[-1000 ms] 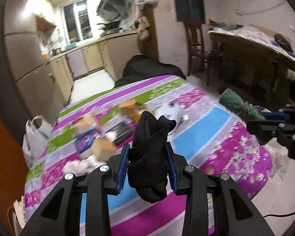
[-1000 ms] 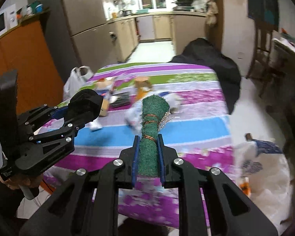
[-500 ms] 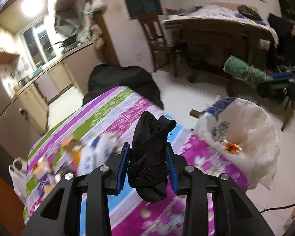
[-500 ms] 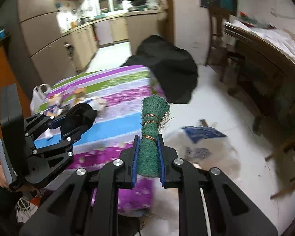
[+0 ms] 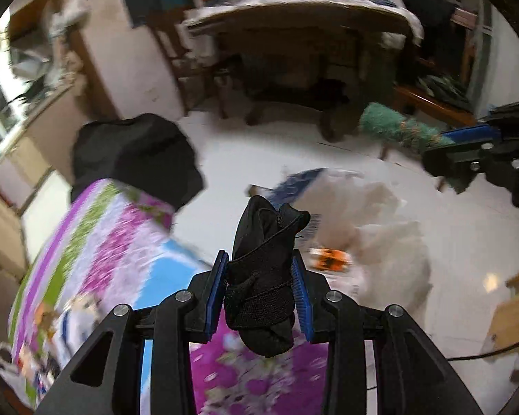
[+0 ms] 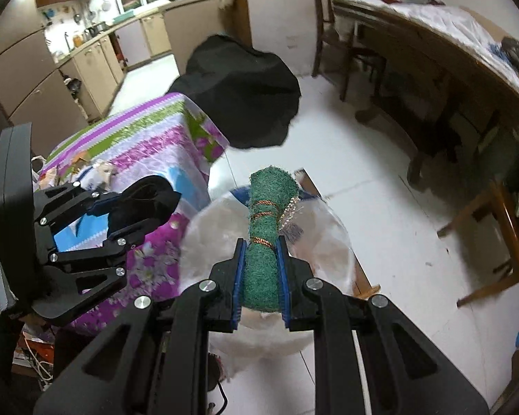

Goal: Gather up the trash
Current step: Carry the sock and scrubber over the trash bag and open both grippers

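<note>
The left tool [image 5: 261, 287] is pinching a black fabric bundle [image 5: 264, 276] between its blue pads; the bundle stands above the pads and sags below them. The right tool [image 6: 261, 276] is clamped narrowly on a green scouring roll [image 6: 264, 242] bound with copper wire; most of the roll projects forward past the pads.

Both tools are off the edge of the worktop [image 6: 148, 145], which carries a striped floral cloth, and point down toward the floor. A white plastic bag [image 6: 328, 242] sits on the floor beside the worktop. In the right wrist view the roll lies over the bag mouth. In the left wrist view the bundle lies in front of the bag, but whether it is above the opening cannot be told. An orange item [image 5: 330, 259] already lies inside. More litter [image 6: 93, 173] is left on the worktop.

Judged step: carry both items to the bag and release.

Hazards:
- Thin, slumped bag wall: an item released near the rim may fold the wall inward and fall to the floor.
- The soft bundle may cling to a pad on release and drop late, outside the bag.
- The long roll may tip as it drops and strike the rim.
- The tools are near each other; simultaneous release risks collision.
</note>
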`<state>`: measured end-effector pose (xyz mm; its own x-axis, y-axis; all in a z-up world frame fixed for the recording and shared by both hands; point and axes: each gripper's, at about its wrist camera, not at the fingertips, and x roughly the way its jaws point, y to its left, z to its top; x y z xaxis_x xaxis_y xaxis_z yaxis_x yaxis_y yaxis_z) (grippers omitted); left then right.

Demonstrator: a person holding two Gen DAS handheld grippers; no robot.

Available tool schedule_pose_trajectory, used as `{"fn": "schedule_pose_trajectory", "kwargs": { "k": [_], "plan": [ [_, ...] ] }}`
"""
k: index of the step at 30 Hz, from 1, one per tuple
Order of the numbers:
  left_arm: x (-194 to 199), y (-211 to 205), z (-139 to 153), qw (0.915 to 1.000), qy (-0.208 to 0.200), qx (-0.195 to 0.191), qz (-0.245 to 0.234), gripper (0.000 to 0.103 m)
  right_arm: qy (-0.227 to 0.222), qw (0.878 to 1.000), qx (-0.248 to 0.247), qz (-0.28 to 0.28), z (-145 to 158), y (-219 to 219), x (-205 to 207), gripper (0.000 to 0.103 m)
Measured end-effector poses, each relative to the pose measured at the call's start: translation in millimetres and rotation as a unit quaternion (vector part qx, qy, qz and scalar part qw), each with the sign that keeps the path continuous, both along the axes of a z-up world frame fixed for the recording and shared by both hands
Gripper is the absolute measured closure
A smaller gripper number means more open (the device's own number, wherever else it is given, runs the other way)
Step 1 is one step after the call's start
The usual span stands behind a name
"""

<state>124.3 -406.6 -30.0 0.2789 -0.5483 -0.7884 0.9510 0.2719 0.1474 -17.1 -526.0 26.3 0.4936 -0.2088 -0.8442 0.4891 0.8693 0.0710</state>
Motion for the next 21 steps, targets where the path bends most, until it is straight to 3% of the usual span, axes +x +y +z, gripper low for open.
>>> {"fn": "schedule_pose_trajectory", "kwargs": {
  "k": [10, 21],
  "plan": [
    [-12.1, -37.6, -31.1, 0.9895, 0.067, 0.057, -0.114, 0.066, 0.044, 0.996, 0.078, 0.0, -18.2, -40.3, -2.9, 0.087],
    [-4.5, -49.4, -41.5, 0.9883, 0.066, 0.067, -0.12, 0.066, 0.065, 0.994, 0.089, 0.008, -25.2, -45.5, 11.5, 0.087]
  ]
}}
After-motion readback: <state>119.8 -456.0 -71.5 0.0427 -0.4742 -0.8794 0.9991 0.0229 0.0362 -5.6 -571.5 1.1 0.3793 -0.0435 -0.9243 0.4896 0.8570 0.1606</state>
